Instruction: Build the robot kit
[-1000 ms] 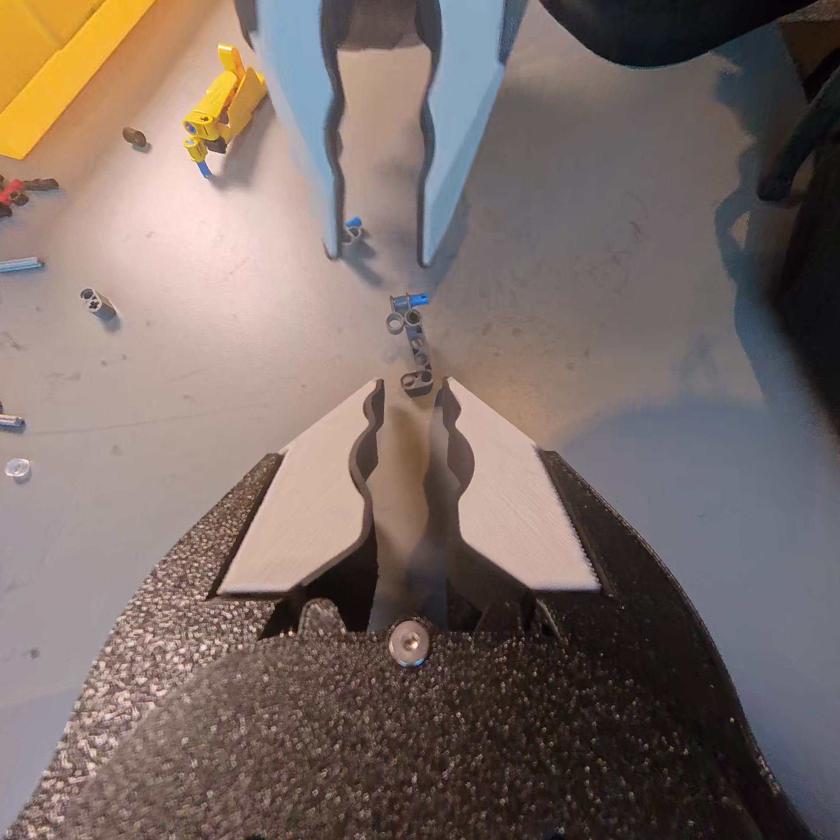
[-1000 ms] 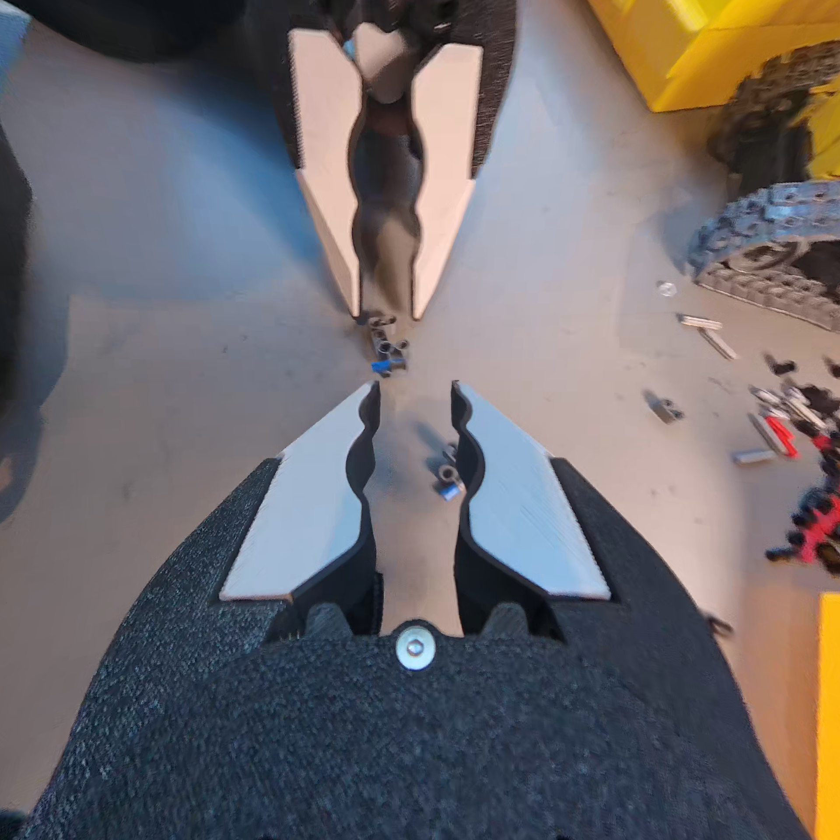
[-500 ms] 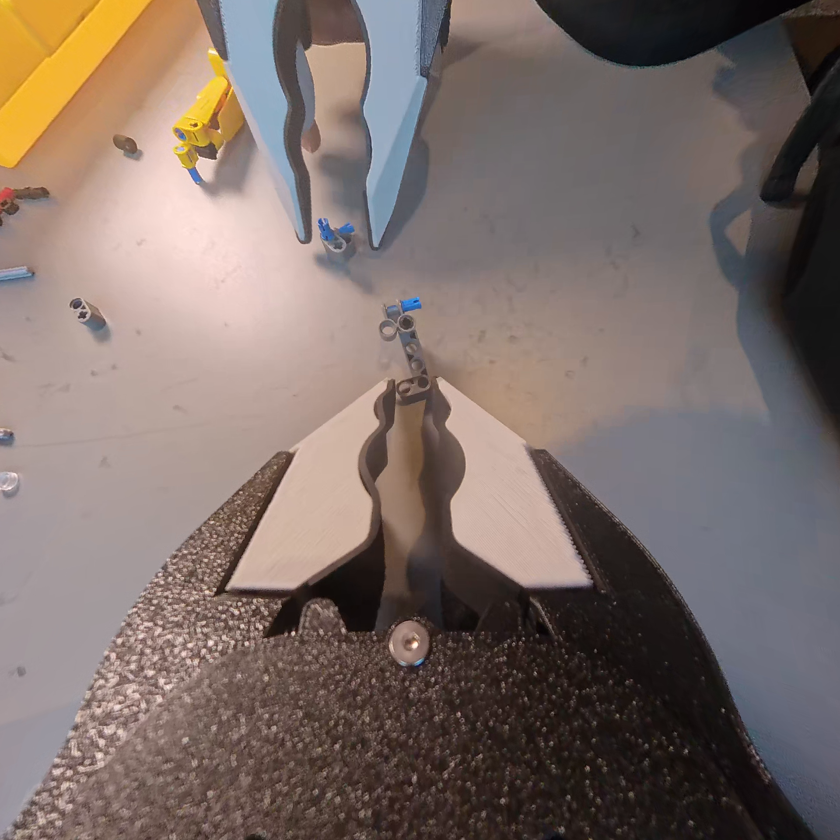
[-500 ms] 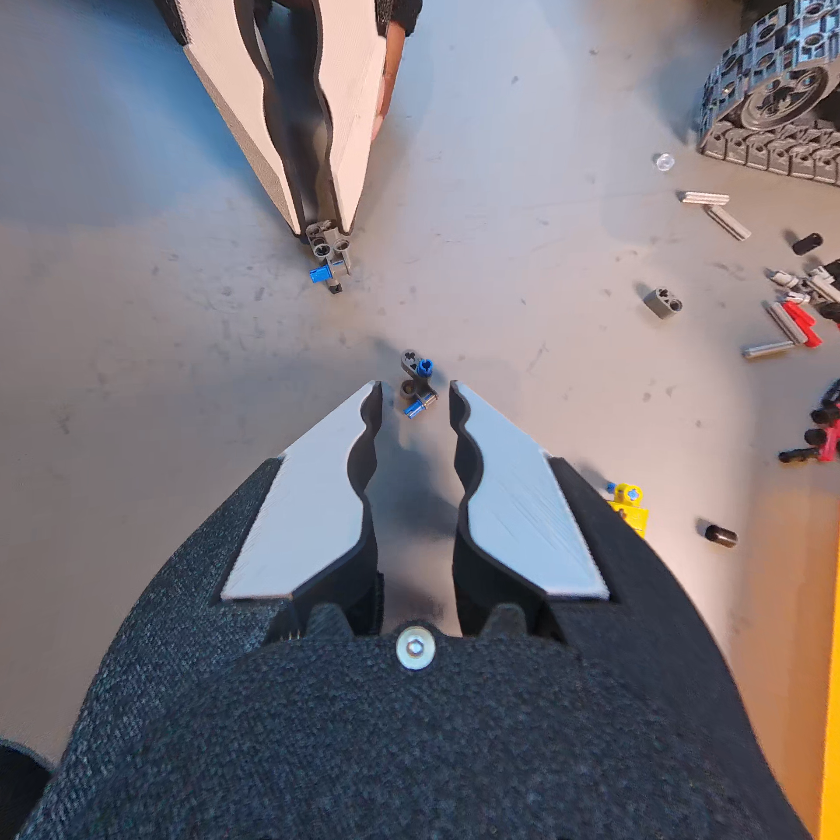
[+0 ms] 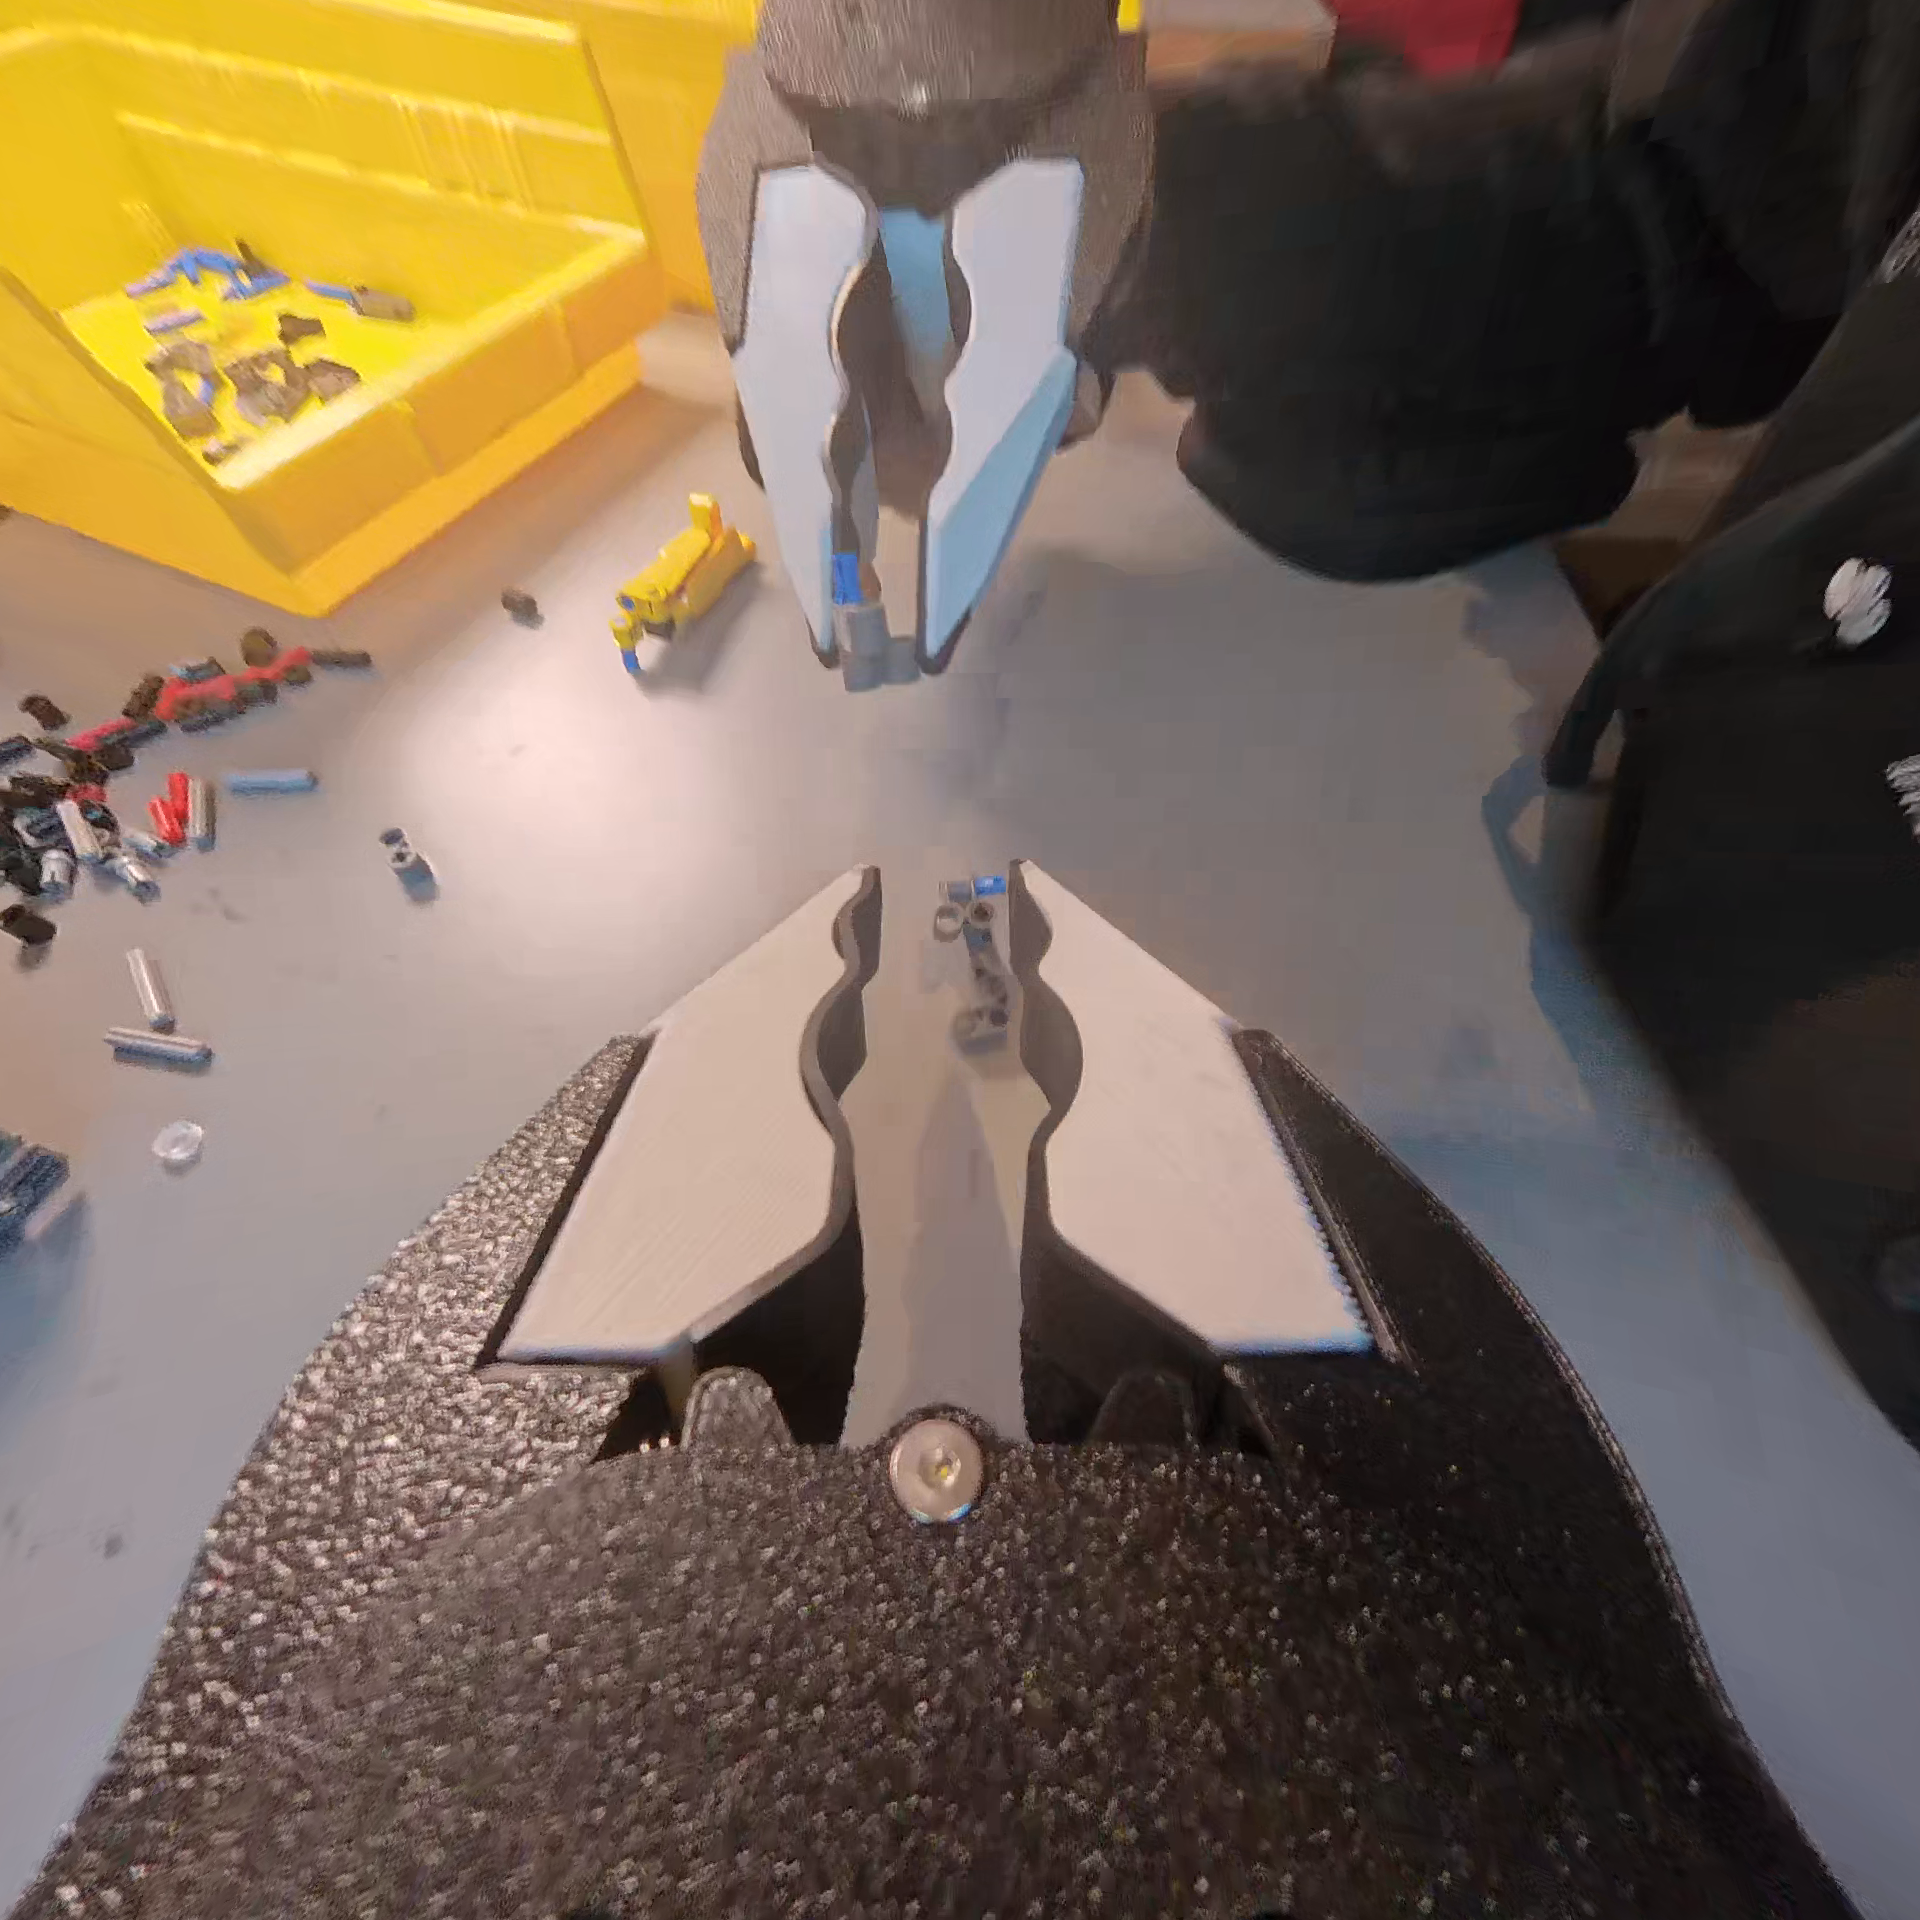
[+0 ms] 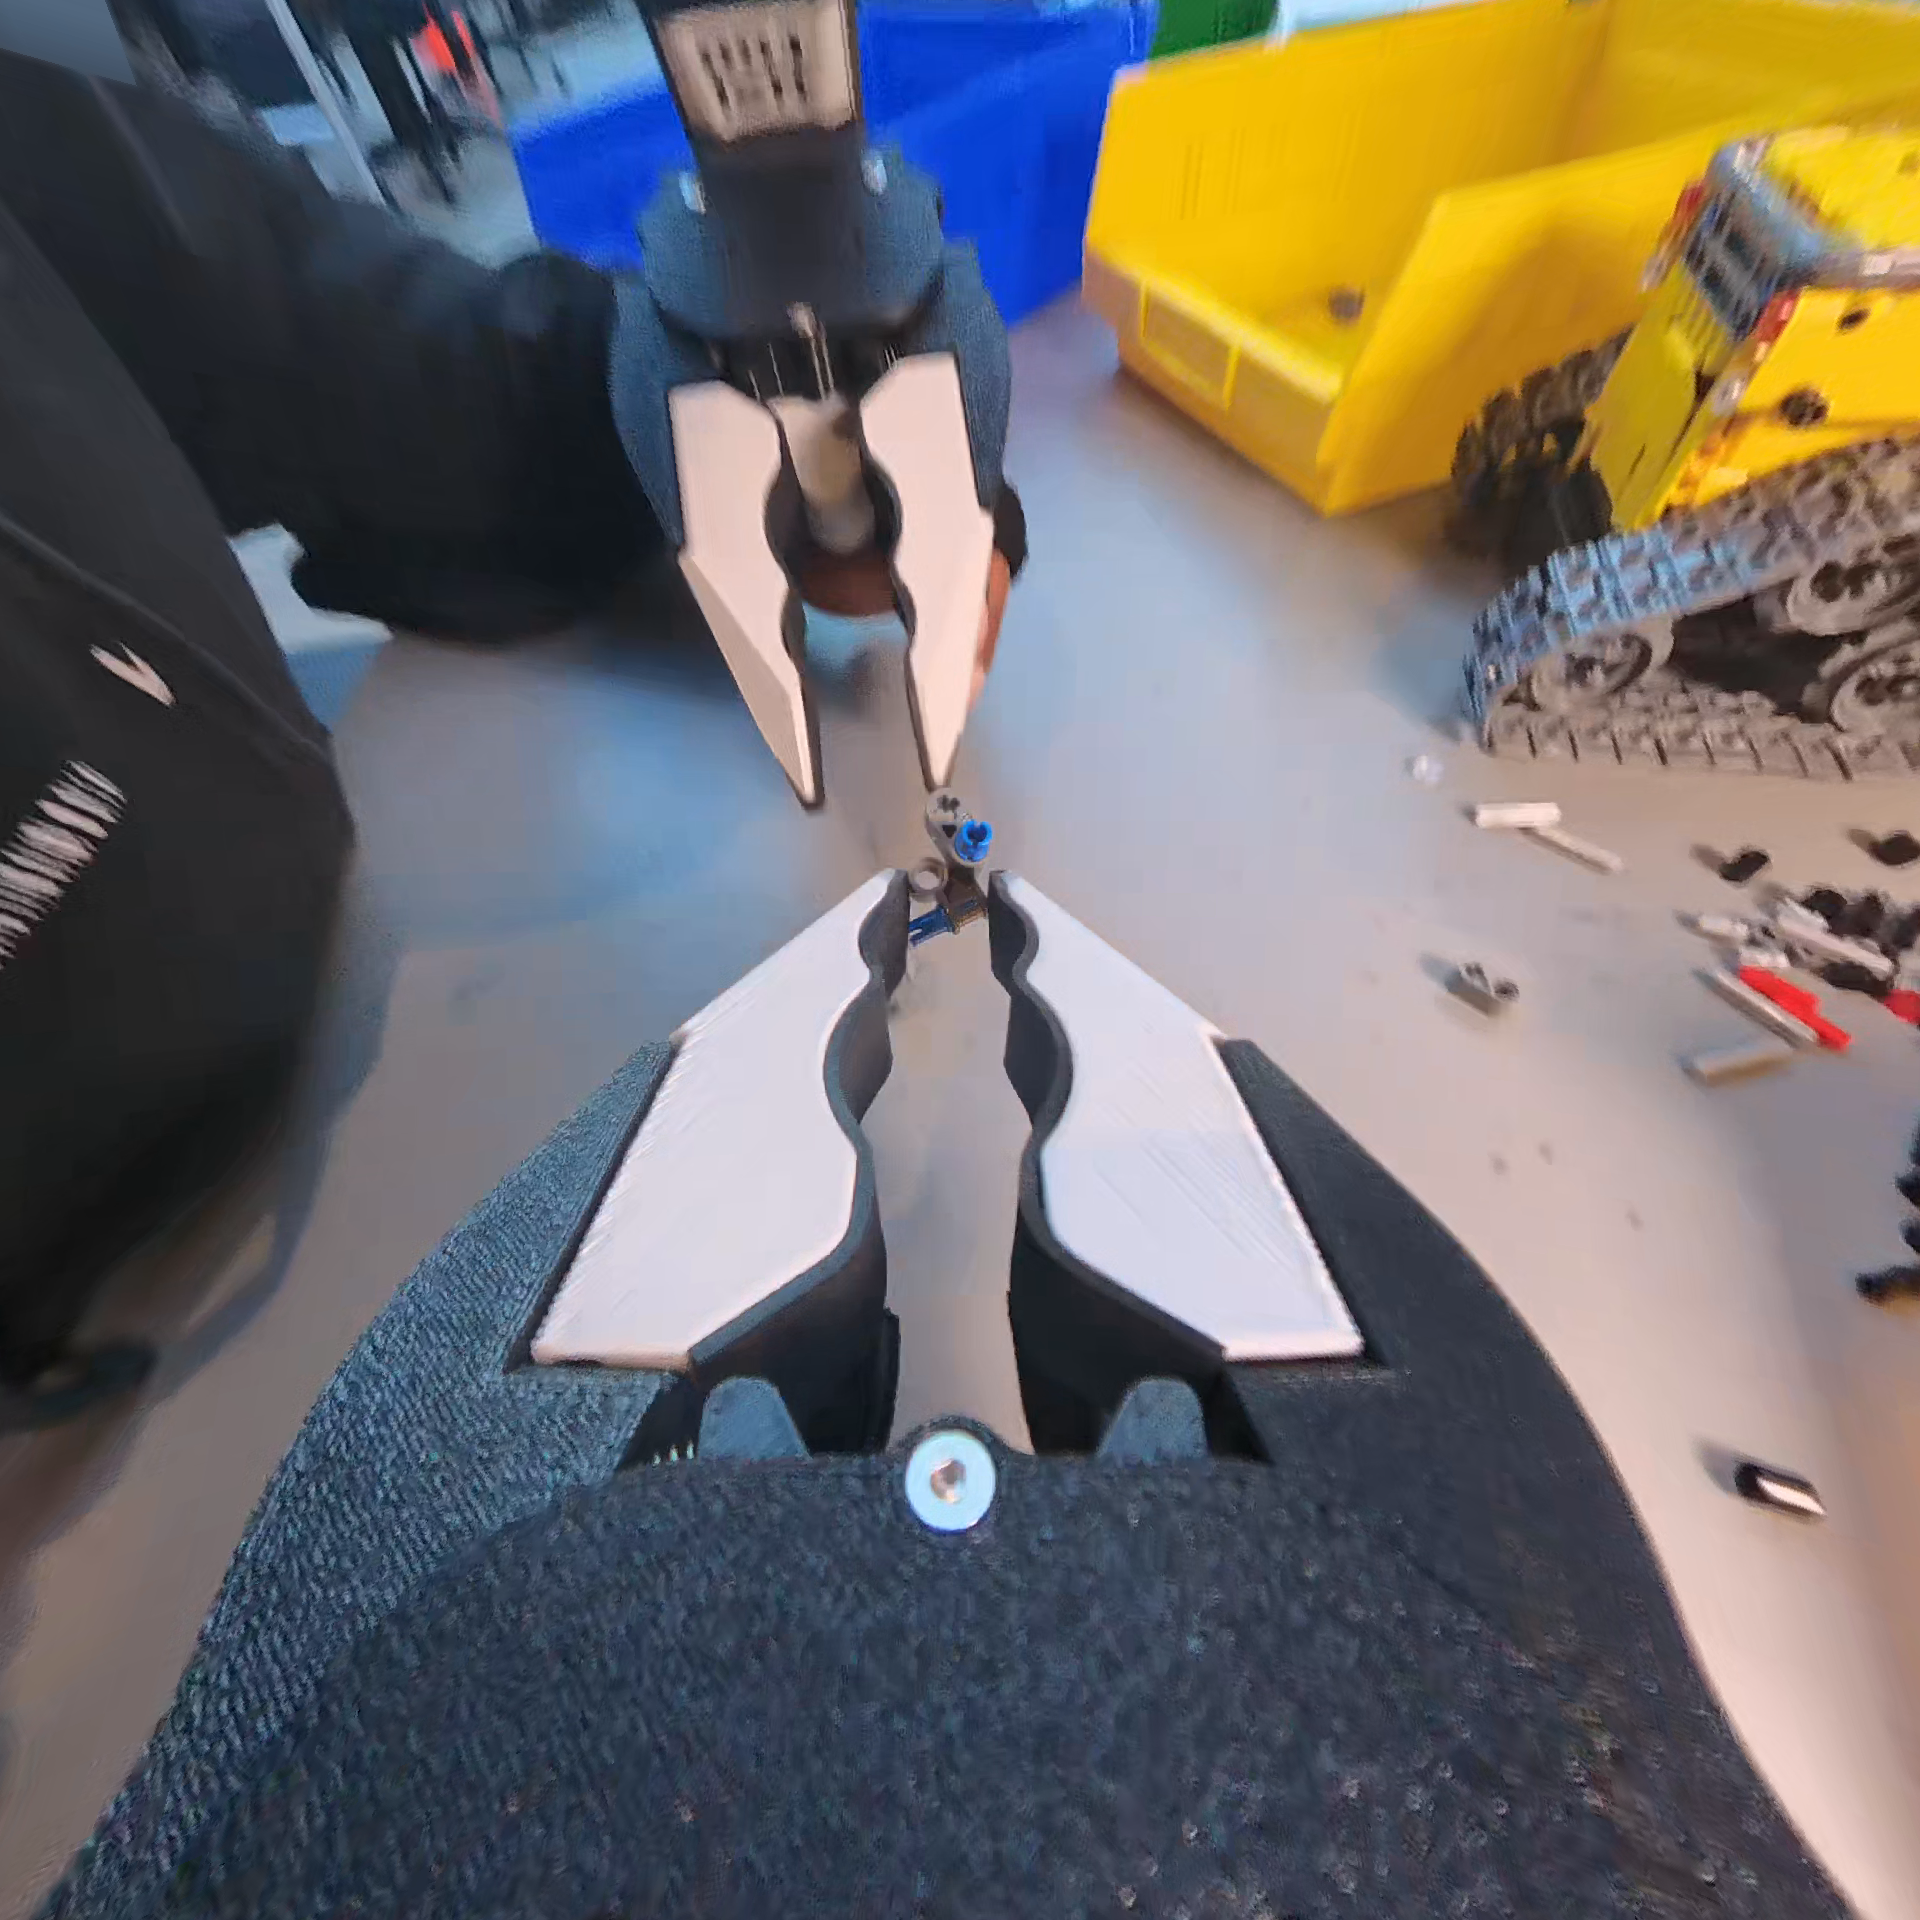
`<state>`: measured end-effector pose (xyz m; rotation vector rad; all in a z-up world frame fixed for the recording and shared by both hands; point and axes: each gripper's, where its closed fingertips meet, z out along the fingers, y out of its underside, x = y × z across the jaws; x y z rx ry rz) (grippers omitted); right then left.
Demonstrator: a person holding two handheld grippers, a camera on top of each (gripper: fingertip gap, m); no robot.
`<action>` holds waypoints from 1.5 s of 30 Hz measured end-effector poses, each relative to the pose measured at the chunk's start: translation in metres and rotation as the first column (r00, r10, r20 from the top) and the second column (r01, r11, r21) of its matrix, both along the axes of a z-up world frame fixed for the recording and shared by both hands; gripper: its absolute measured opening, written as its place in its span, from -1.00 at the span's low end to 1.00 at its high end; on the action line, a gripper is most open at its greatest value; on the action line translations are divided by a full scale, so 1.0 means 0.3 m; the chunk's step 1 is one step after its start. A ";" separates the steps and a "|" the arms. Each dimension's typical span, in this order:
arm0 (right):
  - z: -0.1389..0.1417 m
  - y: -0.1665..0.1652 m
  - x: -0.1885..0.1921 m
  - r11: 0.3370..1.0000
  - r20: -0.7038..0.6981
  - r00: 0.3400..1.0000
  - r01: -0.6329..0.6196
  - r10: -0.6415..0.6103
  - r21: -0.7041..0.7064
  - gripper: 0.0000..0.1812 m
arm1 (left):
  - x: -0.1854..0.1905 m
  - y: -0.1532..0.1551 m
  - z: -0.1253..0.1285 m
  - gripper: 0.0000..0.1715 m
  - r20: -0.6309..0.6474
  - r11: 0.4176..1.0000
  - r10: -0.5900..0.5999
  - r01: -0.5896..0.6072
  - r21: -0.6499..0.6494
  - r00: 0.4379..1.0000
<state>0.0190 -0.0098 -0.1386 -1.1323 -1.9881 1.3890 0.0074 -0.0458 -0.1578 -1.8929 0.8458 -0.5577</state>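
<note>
between the parted left gripper (image 5: 943, 883) fingers, a grey beam (image 5: 980, 971) lengthwise; right gripper (image 6: 940, 881) pinching a small connector (image 6: 940, 902)

The left gripper (image 5: 943, 894), with pale grey fingers on a speckled black body, has its jaws parted and points forward and down toward the desk. The right gripper (image 6: 943, 891), of the same build, faces it from the far side, jaws narrowed near the tips. A black sleeve (image 5: 1455, 312) shows behind it.
</note>
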 end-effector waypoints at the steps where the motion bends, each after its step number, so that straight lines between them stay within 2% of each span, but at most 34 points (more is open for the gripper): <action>1: 0.024 -0.020 -0.006 0.998 -0.031 0.999 -0.011 0.009 -0.054 -0.83 | 0.007 0.005 0.021 -0.72 0.041 1.000 0.006 -0.007 0.016 0.999; 8: 0.114 -0.110 -0.032 0.940 -0.141 0.990 -0.076 0.030 -0.333 -0.84 | 0.034 0.005 0.113 -0.77 0.211 0.997 -0.012 -0.005 0.082 0.977; 12: 0.119 -0.129 -0.034 0.919 -0.143 0.989 -0.095 0.043 -0.383 -0.84 | 0.039 0.000 0.143 -0.85 0.235 0.993 -0.021 -0.006 0.114 0.972; 18: 0.112 -0.124 -0.038 0.922 -0.145 0.989 -0.085 0.032 -0.377 -0.84 | 0.032 -0.001 0.151 -0.95 0.244 0.993 -0.020 -0.010 0.120 0.970; 23: 0.100 -0.104 -0.045 0.933 -0.145 0.989 -0.060 0.008 -0.356 -0.84 | 0.019 0.001 0.157 -0.81 0.273 0.993 -0.019 -0.013 0.116 0.962; 27: 0.063 -0.094 -0.058 0.969 -0.145 0.989 -0.017 -0.019 -0.247 -0.84 | 0.011 0.007 0.160 -0.80 0.297 0.994 -0.008 -0.025 0.107 0.955; 32: 0.035 -0.098 -0.070 0.994 -0.168 0.985 0.017 -0.035 -0.110 -0.84 | -0.003 0.028 0.126 -0.91 0.250 0.993 0.037 -0.064 0.102 0.968; 45: 0.027 -0.070 -0.078 0.998 -0.202 0.977 0.058 -0.062 -0.024 -0.85 | -0.025 0.045 0.103 -0.92 0.214 0.989 0.069 -0.095 0.116 0.975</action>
